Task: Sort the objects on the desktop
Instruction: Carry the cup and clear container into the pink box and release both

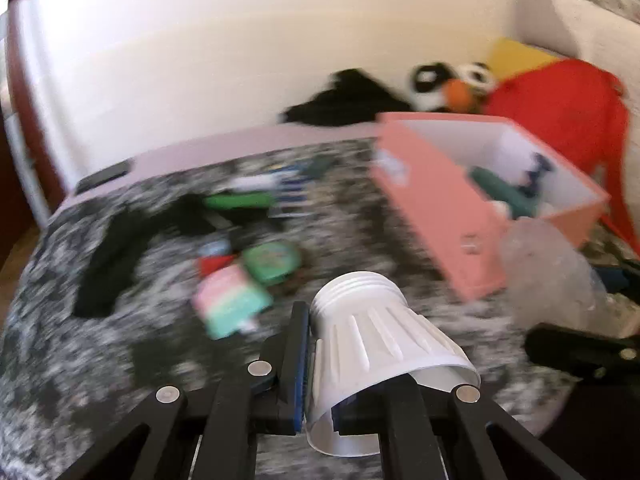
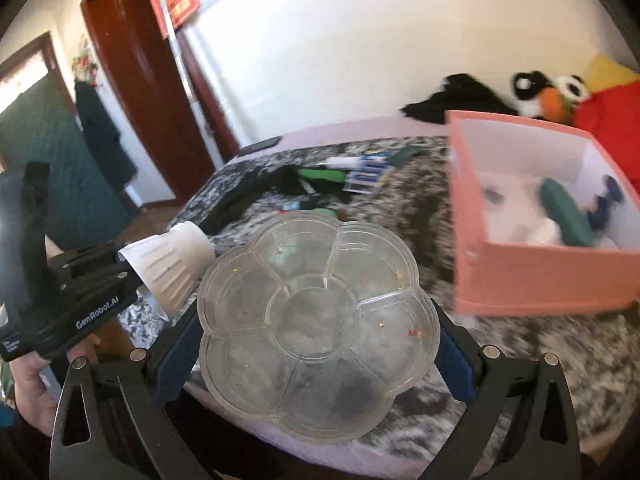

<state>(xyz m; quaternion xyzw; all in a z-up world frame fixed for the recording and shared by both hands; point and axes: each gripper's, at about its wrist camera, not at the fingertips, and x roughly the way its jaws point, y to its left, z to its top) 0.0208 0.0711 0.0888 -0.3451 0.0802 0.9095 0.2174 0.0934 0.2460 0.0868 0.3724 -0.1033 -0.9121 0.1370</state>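
My left gripper [image 1: 320,360] is shut on a white ribbed plastic cup [image 1: 368,328], squashing its rim, held above the mottled black-and-white table cover [image 1: 120,360]. The cup [image 2: 172,268] and left gripper also show in the right wrist view at left. My right gripper [image 2: 316,344] is shut on a clear flower-shaped divided plastic tray [image 2: 316,324], gripped at both sides, held above the table's near edge. A pink open box [image 2: 532,280] with a green item and a dark blue item inside stands to the right; it shows in the left wrist view [image 1: 436,208] too.
Loose items lie on the table: a green round tin [image 1: 272,260], a pink-and-teal packet [image 1: 228,304], a black cloth [image 1: 120,248], a green marker [image 1: 240,200]. A plush penguin [image 2: 548,96] and a red bag [image 1: 560,108] sit behind the box. A doorway is at far left.
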